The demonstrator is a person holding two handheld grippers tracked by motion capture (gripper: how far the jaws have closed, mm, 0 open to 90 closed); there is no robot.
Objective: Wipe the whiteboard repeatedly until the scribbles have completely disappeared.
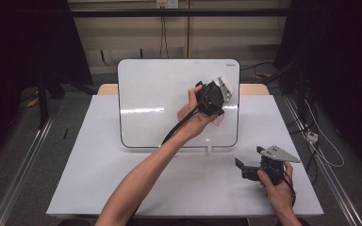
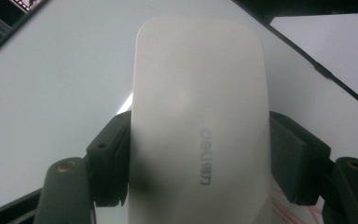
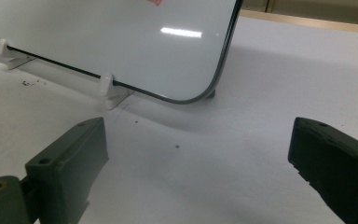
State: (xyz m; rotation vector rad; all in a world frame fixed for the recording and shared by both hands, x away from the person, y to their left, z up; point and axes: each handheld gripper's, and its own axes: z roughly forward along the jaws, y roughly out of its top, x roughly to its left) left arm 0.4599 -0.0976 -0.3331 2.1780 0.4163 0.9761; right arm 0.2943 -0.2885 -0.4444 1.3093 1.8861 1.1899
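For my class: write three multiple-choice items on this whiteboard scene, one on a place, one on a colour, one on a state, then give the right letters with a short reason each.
1. Where does the whiteboard stand?
A. Flat on the floor
B. Propped upright in small clips on the table
C. Hanging from the wall

2. What colour is the eraser between the left gripper's jaws?
A. White
B. Red
C. Blue

3. How does the right gripper stand?
A. Shut on a pen
B. Shut on the board's edge
C. Open, with nothing between its jaws

Answers:
1 B: the high view shows the board leaning up from the tabletop, and the right gripper view shows its lower edge seated in white clips.
2 A: the left gripper view shows a pale white body clamped by the left gripper.
3 C: the right gripper view shows bare table between wide-apart jaws.
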